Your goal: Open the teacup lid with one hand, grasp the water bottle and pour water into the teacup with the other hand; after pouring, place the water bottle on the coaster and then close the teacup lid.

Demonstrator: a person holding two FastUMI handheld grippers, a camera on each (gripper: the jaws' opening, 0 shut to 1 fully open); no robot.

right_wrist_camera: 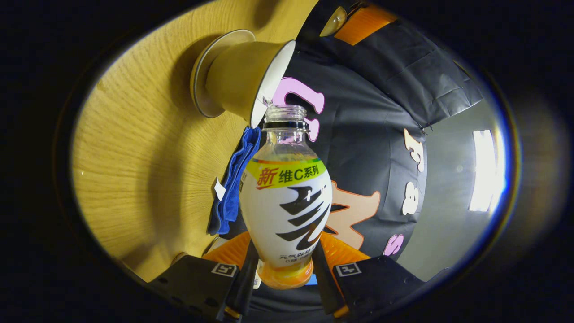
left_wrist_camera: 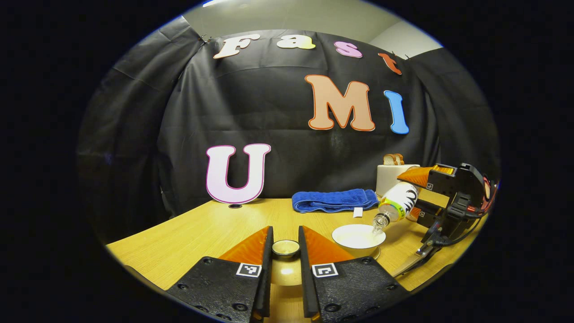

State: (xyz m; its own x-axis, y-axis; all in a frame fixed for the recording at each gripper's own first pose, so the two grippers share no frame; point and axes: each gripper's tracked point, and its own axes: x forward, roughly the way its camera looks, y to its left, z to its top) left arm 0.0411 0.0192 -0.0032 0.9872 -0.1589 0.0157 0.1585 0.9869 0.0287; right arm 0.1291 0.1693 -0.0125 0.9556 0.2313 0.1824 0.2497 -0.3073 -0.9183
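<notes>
A: Left gripper (left_wrist_camera: pixel 285 251) state?
B: It was clamped on the teacup lid (left_wrist_camera: pixel 285 247): a small round knob showed between the fingertips, with the glossy tan dome of the lid below it, both black ribbed fingers (left_wrist_camera: pixel 267 269) pressing its sides. The finger backs were translucent orange wedges on black textured bodies carrying square markers. The lid was held above the table (left_wrist_camera: pixel 197 233), which was a pale wood-grain laminate.

A: Right one?
B: The right gripper (right_wrist_camera: pixel 282 264) was closed around the lower body of the water bottle (right_wrist_camera: pixel 287 202). The bottle was bulbous clear plastic with a white wrap, black strokes, a yellow-green band and an orange base. It had an open threaded neck and no cap.

A: Bottle position?
B: It was tilted, mouth down over the teacup (left_wrist_camera: pixel 358 237), with the neck at the rim.

A: Cup?
B: It was a wide flared bowl shape, tan outside and glossy white inside, sitting on a saucer (right_wrist_camera: pixel 202 67). I couldn't tell the liquid level inside.

A: Anything behind?
B: A folded blue terry towel (left_wrist_camera: pixel 334 200) lay near the back of the table. Beside it stood a white toaster (left_wrist_camera: pixel 390 177) with bread slices (left_wrist_camera: pixel 393 159) in the slots.
</notes>
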